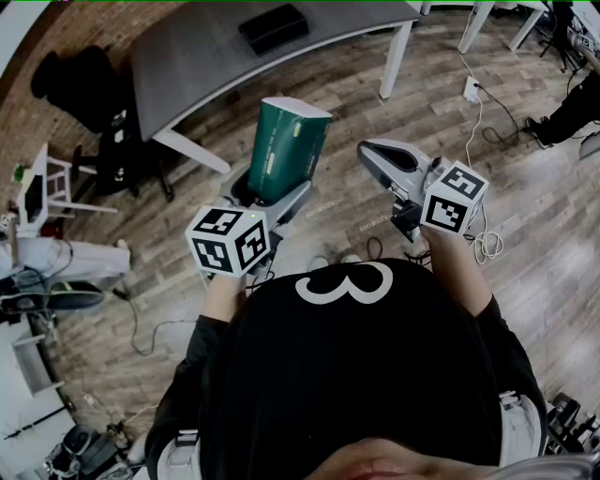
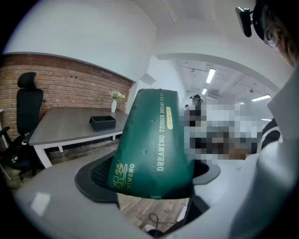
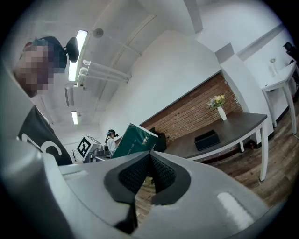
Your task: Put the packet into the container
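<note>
Jaws of the left gripper [image 2: 154, 186] stood wide, clamped low on the tall dark-green glossy packet [image 2: 149, 144]. Those of the right gripper [image 3: 149, 173] met, empty. Gripped so low, the packet could tip out before reaching the black box-shaped container [image 2: 103, 122] far ahead.

grey table [image 1: 206, 56], black office chair [image 2: 28, 106], red brick wall [image 2: 70, 88], white vase of flowers [image 3: 222, 113], white cable [image 1: 485, 246] on wood floor [image 1: 534, 178]

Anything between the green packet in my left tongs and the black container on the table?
Nothing visible. The left tongs hold the packet up in the air. Ahead are only wooden floor and bare grey table top leading to the container. The right tongs are off to the side, shut and empty.
</note>
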The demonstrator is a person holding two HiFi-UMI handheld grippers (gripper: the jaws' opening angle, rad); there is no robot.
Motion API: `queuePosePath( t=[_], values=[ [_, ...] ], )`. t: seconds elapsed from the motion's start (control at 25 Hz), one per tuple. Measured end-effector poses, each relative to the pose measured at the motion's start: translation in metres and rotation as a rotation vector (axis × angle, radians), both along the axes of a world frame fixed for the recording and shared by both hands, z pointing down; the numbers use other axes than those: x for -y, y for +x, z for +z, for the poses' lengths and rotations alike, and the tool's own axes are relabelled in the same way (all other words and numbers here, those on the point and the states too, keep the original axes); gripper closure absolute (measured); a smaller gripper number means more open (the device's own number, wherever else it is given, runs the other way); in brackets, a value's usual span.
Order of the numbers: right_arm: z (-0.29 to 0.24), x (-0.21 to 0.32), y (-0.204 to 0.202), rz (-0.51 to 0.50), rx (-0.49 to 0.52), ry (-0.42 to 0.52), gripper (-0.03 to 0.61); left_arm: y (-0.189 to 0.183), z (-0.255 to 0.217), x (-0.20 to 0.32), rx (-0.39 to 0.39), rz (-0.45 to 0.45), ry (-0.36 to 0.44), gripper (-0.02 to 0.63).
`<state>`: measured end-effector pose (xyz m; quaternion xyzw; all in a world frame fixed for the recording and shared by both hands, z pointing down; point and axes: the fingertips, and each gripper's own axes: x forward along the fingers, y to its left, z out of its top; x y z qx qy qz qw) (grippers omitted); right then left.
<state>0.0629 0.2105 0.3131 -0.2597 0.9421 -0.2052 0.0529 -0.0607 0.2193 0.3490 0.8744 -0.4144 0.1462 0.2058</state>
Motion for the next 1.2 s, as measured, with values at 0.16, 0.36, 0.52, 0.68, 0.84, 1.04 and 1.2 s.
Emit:
queuePosePath(
  t=[0.16,0.36,0.52,0.68,0.84,1.04,1.2],
  values=[
    [-0.001,-0.003,0.002,-0.01,-0.001,-0.004,0.578,0.003,-0.002,-0.002,-0.011,-0.008,-0.001,0.158],
    [0.002,-0.001,0.017,-0.014,0.01,-0.005,0.578,0.02,-0.001,-0.001,-0.016,-0.005,0.008,0.156],
    [0.0,-0.001,0.034,-0.022,0.035,-0.01,0.577,0.034,-0.003,0.0,-0.024,-0.014,0.025,0.156],
    [-0.001,-0.001,0.052,-0.023,0.067,-0.013,0.577,0.047,-0.005,-0.001,-0.026,-0.027,0.035,0.156],
    [-0.003,-0.001,0.066,-0.025,0.089,-0.001,0.577,0.059,-0.005,0.002,-0.024,-0.024,0.036,0.156],
    [0.004,0.006,0.072,-0.021,0.087,-0.01,0.577,0.065,-0.001,0.012,-0.021,-0.007,0.029,0.156],
    [0.008,0.028,0.069,-0.023,0.078,-0.022,0.577,0.06,0.003,0.036,-0.025,-0.011,0.027,0.156]
  ],
)
